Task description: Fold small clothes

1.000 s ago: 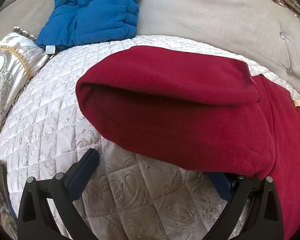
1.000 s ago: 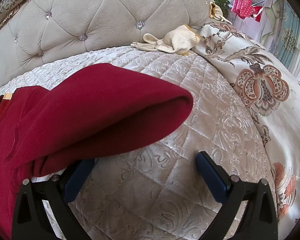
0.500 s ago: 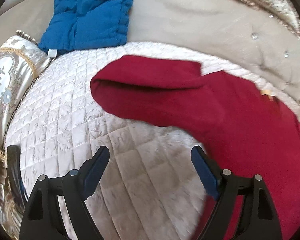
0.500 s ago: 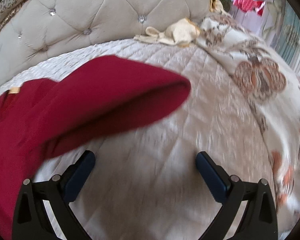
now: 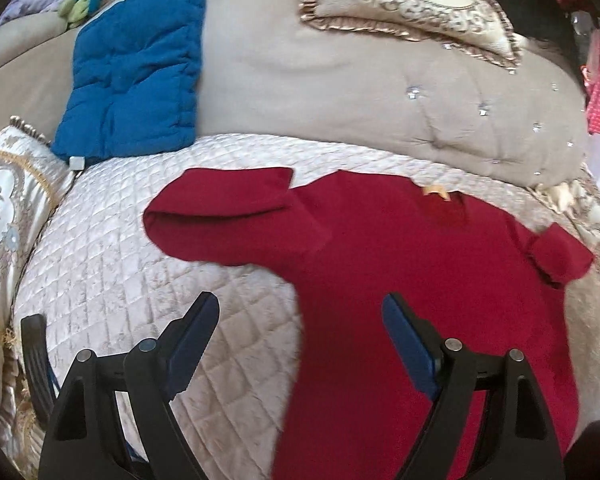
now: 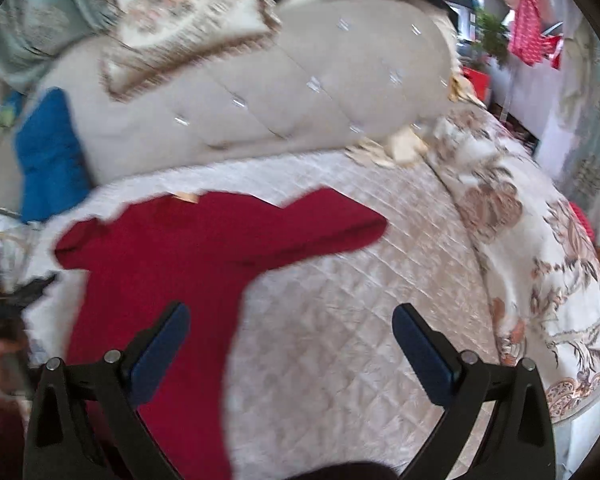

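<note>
A dark red long-sleeved top (image 5: 400,264) lies flat on the quilted cream sofa seat (image 5: 112,264). Both its sleeves are folded back on themselves, the left sleeve (image 5: 224,216) and the right sleeve (image 6: 332,224). A small tan label (image 5: 436,191) marks the neck. My left gripper (image 5: 300,320) is open and empty above the top's left edge. My right gripper (image 6: 290,332) is open and empty above the top's right edge, also shown in the right wrist view (image 6: 156,264). That view is blurred.
A blue padded cushion (image 5: 136,64) leans on the tufted beige backrest (image 5: 380,92). Patterned pillows sit on top (image 5: 412,4) and at the left (image 5: 8,208). A floral cover (image 6: 540,248) drapes the right armrest, with pale gloves (image 6: 404,146) behind it.
Both grippers have pulled back and up from the folded sleeves, so the whole top now shows. They stay open and empty.
</note>
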Action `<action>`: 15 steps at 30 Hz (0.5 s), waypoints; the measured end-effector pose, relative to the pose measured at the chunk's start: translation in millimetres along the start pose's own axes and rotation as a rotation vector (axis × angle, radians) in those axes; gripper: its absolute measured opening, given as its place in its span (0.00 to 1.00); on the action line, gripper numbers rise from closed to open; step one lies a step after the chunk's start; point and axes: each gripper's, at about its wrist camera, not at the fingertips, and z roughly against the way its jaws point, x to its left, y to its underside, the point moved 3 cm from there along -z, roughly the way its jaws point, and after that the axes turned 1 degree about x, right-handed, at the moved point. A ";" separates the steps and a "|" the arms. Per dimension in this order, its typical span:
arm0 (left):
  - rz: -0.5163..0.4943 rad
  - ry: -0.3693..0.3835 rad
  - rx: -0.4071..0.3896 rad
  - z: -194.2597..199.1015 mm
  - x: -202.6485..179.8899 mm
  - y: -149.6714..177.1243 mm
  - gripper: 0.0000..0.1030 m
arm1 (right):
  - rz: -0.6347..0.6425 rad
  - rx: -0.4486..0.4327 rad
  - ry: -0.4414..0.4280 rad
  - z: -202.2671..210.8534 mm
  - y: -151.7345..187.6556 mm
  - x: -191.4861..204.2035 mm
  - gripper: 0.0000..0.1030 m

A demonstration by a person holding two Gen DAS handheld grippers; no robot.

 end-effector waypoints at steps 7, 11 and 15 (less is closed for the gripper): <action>-0.026 0.015 -0.016 12.3 -21.8 -2.0 0.64 | 0.043 0.023 -0.137 -28.1 2.8 73.9 1.00; -0.026 0.005 -0.012 12.7 -23.6 -0.8 0.64 | 0.069 0.076 -0.146 -84.9 18.0 121.2 1.00; -0.032 -0.003 -0.008 9.6 -21.7 1.7 0.64 | 0.099 0.071 -0.120 -124.3 26.5 154.2 1.00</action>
